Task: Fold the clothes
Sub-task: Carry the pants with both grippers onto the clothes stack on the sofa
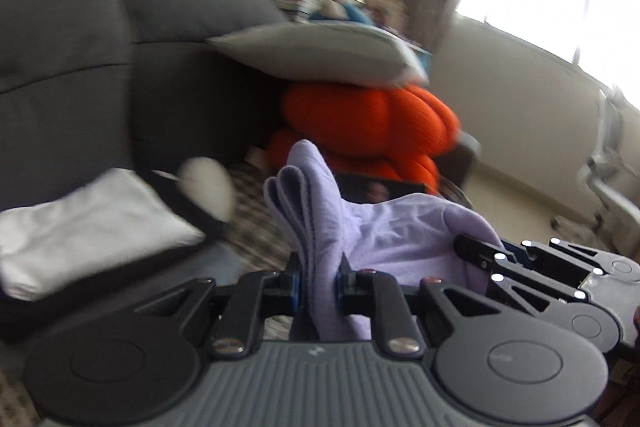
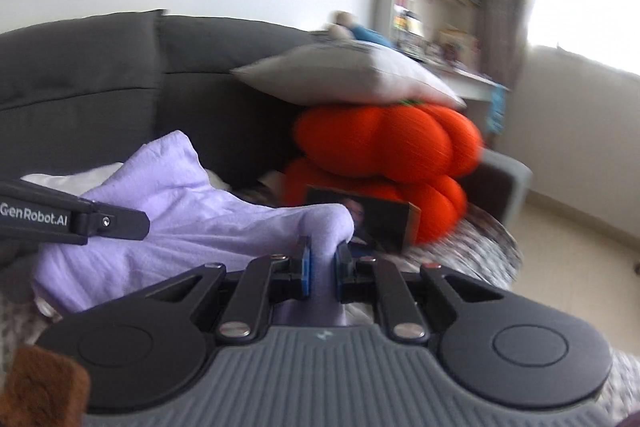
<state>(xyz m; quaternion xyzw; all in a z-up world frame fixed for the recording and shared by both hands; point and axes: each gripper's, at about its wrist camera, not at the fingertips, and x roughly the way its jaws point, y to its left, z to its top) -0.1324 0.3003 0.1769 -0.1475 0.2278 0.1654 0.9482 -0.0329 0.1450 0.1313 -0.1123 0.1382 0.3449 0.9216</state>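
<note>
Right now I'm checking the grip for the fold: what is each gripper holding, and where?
Both hold the lilac garment: the left gripper pinches a bunched edge, the right gripper another bunched fold.

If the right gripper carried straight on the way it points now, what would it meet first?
Probably the dark photo card, which stands just beyond the right gripper and the lilac garment it clamps. The orange cushions sit behind the card. Depth is uncertain in the blur.

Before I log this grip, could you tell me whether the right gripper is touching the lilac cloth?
Touching. In the right wrist view the right gripper has both blue pads pressed against a bunched fold of the lilac cloth, which passes between them.
</note>
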